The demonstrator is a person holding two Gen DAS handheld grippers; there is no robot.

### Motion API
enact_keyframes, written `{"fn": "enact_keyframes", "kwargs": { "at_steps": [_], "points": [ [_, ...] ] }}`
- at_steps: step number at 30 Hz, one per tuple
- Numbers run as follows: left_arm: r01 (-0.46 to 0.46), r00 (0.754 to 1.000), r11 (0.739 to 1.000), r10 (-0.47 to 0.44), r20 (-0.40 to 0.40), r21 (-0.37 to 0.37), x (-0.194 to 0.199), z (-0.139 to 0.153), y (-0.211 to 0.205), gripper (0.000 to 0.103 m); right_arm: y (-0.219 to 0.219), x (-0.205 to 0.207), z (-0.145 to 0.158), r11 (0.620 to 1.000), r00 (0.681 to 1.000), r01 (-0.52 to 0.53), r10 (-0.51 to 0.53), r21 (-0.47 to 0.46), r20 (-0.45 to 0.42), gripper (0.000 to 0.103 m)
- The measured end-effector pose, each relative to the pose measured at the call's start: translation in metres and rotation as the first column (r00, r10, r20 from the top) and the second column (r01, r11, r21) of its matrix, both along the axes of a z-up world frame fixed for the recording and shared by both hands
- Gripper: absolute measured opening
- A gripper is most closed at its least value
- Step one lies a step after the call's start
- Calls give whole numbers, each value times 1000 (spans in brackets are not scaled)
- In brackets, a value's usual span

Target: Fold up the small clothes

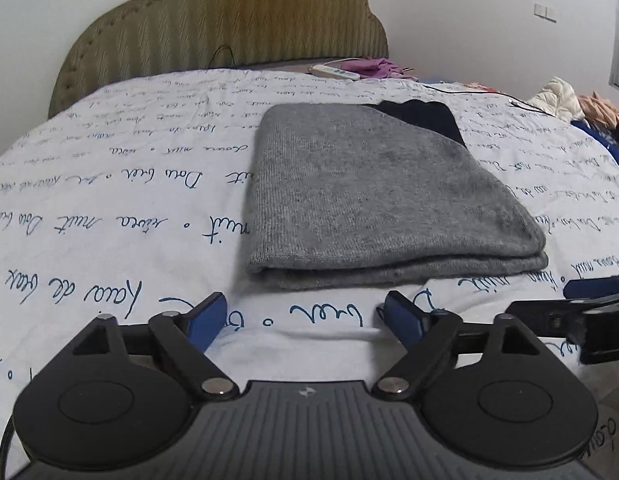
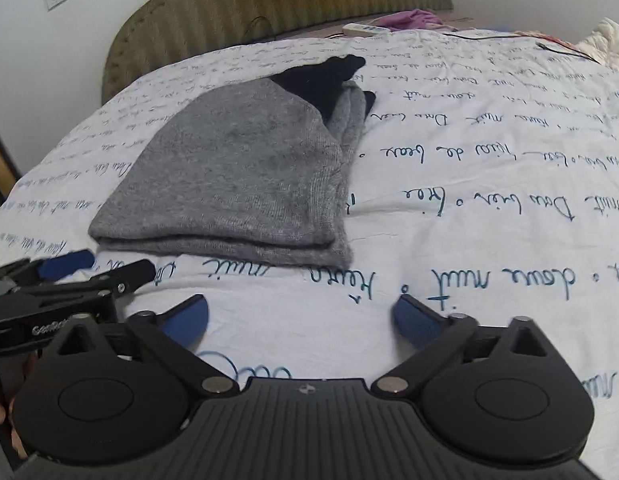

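A grey knit garment (image 1: 373, 196) lies folded flat on the white bedsheet with blue handwriting (image 1: 129, 184), with a black part (image 1: 425, 118) showing at its far end. It also shows in the right wrist view (image 2: 237, 176), its black part (image 2: 329, 76) at the far end. My left gripper (image 1: 305, 320) is open and empty, just in front of the garment's near folded edge. My right gripper (image 2: 301, 318) is open and empty, in front of and to the right of the garment. Each gripper appears at the edge of the other's view.
A padded olive headboard (image 1: 229, 20) stands at the far end of the bed. A white remote (image 1: 335, 72), a purple cloth (image 1: 373, 66) and a black cable (image 1: 489, 94) lie near it. A pile of clothes (image 1: 569, 100) sits at the far right.
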State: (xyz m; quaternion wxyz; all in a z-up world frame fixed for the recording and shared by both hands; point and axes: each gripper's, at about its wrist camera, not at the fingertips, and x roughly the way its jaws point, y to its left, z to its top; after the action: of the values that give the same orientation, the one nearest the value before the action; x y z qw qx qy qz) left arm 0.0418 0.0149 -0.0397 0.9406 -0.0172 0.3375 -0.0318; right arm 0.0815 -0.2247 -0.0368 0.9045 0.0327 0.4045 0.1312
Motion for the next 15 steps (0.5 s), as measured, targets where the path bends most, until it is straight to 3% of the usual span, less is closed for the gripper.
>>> {"fn": "enact_keyframes", "kwargs": {
  "at_steps": [6, 15],
  "points": [
    [-6, 1000, 1000, 7, 13, -26, -3, -1, 4, 90, 14, -2, -16, 993, 990, 69, -57, -93, 126, 102],
    [-10, 1000, 1000, 10, 15, -25, -4, -1, 3, 91, 18, -7, -18, 991, 988, 83, -68, -109, 139, 102]
  ]
}}
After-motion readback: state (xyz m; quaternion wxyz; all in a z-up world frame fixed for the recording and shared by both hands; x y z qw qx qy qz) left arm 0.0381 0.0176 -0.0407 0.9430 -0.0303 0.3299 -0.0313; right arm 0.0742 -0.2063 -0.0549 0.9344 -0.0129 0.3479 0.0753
